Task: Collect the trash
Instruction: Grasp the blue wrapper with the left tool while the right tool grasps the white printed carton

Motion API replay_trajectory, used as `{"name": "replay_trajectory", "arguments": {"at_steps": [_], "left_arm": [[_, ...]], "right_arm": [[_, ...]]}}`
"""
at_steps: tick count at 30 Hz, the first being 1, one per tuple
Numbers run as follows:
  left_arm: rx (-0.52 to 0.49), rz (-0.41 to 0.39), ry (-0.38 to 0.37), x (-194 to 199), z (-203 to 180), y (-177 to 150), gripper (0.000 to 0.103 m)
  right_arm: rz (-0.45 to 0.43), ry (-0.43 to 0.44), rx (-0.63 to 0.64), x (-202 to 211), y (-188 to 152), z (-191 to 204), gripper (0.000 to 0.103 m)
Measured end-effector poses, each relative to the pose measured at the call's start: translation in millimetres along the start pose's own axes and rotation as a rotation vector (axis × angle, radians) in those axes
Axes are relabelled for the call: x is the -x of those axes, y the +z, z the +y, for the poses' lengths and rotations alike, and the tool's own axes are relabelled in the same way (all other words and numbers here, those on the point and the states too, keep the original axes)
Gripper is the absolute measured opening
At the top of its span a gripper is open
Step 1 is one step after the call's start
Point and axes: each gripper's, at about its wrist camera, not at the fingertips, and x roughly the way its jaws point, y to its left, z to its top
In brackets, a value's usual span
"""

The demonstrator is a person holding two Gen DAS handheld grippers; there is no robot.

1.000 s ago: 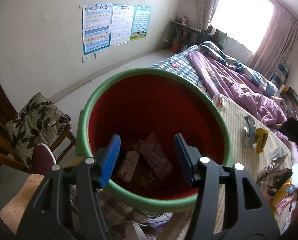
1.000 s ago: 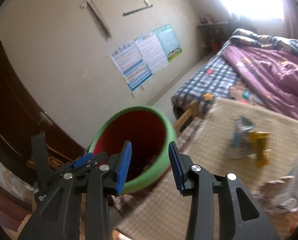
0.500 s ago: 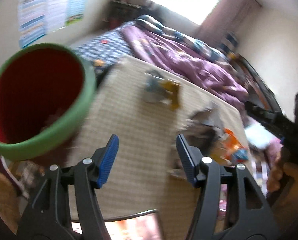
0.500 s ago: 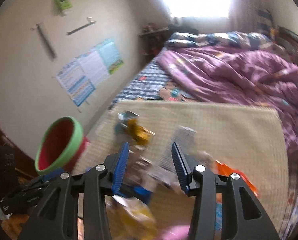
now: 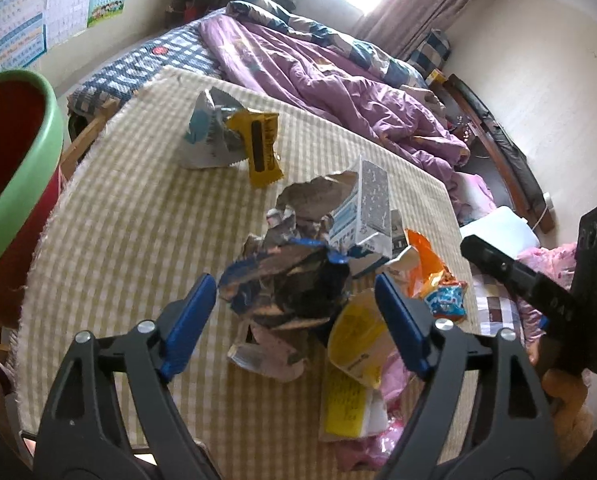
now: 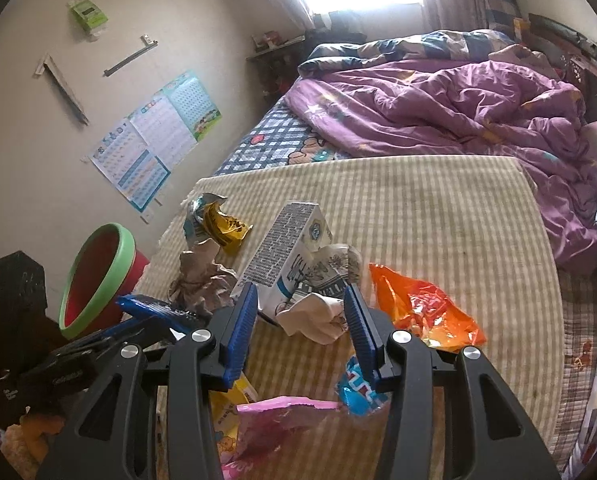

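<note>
A heap of trash lies on the beige checked tablecloth (image 5: 138, 220). My left gripper (image 5: 296, 314) hangs over a crumpled dark blue and silver wrapper (image 5: 286, 280); its jaws are opening, the wrapper lies between them, and the pads stay off it. A white and blue milk carton (image 5: 366, 208) and an orange bag (image 5: 428, 264) lie behind. My right gripper (image 6: 300, 330) stands open just short of a crumpled white paper (image 6: 318, 318), in front of the carton (image 6: 290, 252). The red bin with the green rim (image 5: 18, 152) stands at the table's left edge.
A yellow wrapper (image 5: 260, 144) and a silver-blue bag (image 5: 206, 128) lie farther back. A pink wrapper (image 6: 282, 412) and a blue packet (image 6: 354, 384) sit under my right gripper. A bed with a purple quilt (image 6: 438, 104) stands behind the table.
Both grippers swung away from the bin and now hang over the trash heap on the table. The left jaws stand wider than before.
</note>
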Motion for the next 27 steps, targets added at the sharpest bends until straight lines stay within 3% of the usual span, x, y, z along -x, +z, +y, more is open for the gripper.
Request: {"name": "replay_trajectory", "arguments": {"at_steps": [1, 2, 5, 6, 10, 16, 23, 26, 27], "left_arm": [[-0.003, 0.002, 0.000, 0.4, -0.6, 0.5, 0.057], [-0.004, 0.006, -0.003, 0.5, -0.7, 1.9, 0.055], [0.005, 0.010, -0.013, 3.0, 2.3, 2.7, 0.032], [0.009, 0.010, -0.019, 5.2, 3.7, 2.3, 0.016], [0.021, -0.021, -0.026, 18.7, 8.3, 5.7, 0.007], [0.072, -0.071, -0.028, 40.5, 26.7, 7.3, 0.004], [0.125, -0.061, 0.018, 38.2, 49.0, 1.2, 0.007], [0.139, -0.058, 0.044, 37.2, 57.3, -1.7, 0.025], [0.150, -0.059, 0.055, 37.4, 61.9, -2.9, 0.038]], "right_arm": [[0.003, 0.007, 0.003, -0.9, -0.7, 1.1, 0.045], [0.006, 0.011, 0.004, -4.3, 1.3, 2.6, 0.045], [0.013, 0.024, 0.009, -7.8, 0.5, 6.4, 0.045], [0.016, 0.026, 0.011, -8.5, 1.2, 7.3, 0.045], [0.026, 0.029, 0.020, -12.6, 4.2, 10.1, 0.045], [0.062, 0.020, 0.022, -29.7, 18.5, 14.4, 0.045], [0.141, 0.002, 0.032, -70.6, 38.4, 27.5, 0.045], [0.175, -0.041, 0.055, -86.2, 40.5, 33.1, 0.045], [0.184, -0.057, 0.060, -90.2, 40.1, 33.8, 0.045]]}}
